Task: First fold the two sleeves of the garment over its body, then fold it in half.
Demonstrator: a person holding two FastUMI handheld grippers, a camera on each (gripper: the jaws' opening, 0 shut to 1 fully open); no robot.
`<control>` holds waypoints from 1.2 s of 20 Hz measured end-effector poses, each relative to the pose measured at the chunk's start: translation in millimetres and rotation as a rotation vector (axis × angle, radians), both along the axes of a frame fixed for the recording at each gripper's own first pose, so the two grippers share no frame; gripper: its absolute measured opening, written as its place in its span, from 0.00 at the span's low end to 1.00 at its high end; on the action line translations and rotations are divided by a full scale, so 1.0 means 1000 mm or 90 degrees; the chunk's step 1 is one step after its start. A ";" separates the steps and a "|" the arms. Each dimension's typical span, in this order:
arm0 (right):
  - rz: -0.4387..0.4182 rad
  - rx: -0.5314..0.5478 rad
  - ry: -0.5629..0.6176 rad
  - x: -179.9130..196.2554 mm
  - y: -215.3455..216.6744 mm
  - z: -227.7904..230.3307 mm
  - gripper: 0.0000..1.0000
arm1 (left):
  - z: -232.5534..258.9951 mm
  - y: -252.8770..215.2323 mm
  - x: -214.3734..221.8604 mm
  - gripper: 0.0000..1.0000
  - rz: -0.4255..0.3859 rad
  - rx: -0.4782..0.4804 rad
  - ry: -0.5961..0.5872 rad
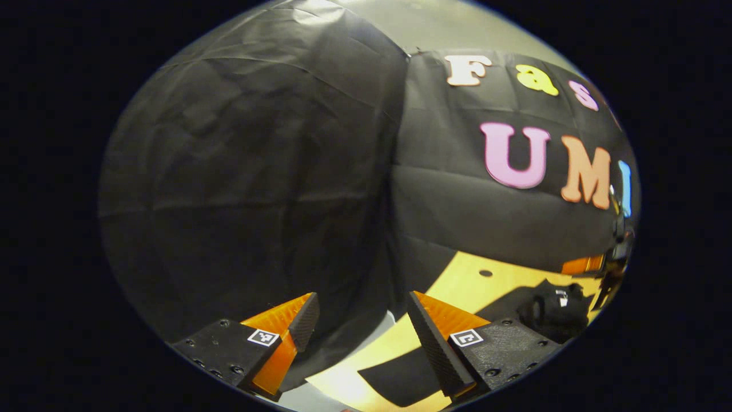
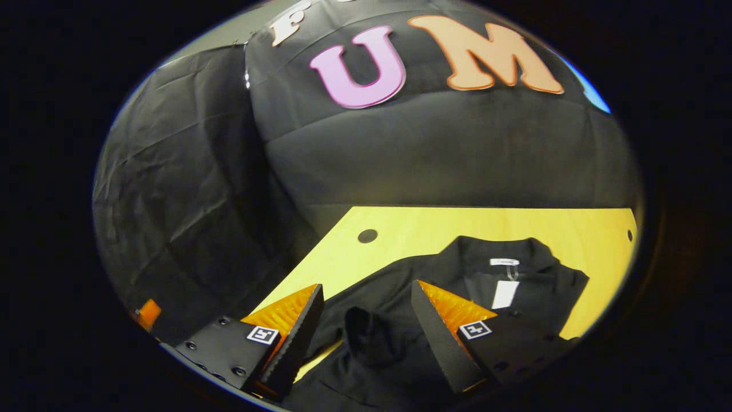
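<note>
Garment [image 2: 457, 280]: a black shirt lying on the yellow table [image 2: 434, 226], collar toward the booth wall, one sleeve [image 2: 372, 337] bunched near its body. Right gripper [image 2: 366, 326] hovers spread above that sleeve; left gripper [image 1: 360, 326], also spread, hangs beside the table edge. Judged best: pinch the cuff low, then lay it flat across the body.

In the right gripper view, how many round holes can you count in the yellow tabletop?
2: one hole near the table's far left corner, another hole at its far right edge. The black garment may hide more.
</note>
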State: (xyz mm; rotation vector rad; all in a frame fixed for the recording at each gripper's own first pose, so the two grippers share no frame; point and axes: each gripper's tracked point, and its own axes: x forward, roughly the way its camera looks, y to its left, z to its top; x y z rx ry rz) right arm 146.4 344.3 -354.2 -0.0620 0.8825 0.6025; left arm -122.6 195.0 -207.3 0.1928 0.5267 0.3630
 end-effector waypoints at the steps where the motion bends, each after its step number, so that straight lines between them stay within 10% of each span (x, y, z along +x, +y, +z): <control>1: -0.017 0.004 -0.012 0.000 -0.015 0.011 0.98 | -0.021 -0.004 -0.002 0.92 -0.011 -0.009 0.030; 8: -0.084 -0.010 -0.112 -0.010 -0.112 0.095 0.98 | -0.143 -0.026 -0.059 0.95 0.013 -0.099 0.271; 17: -0.171 -0.006 -0.176 -0.036 -0.189 0.168 1.00 | -0.173 -0.025 -0.071 0.88 0.027 -0.043 0.287; 21: -0.195 -0.015 -0.169 -0.052 -0.212 0.173 0.98 | -0.177 -0.028 -0.072 0.80 0.025 -0.058 0.299; 24: -0.215 -0.019 -0.162 -0.061 -0.232 0.176 0.98 | -0.179 -0.030 -0.067 0.51 0.020 -0.062 0.294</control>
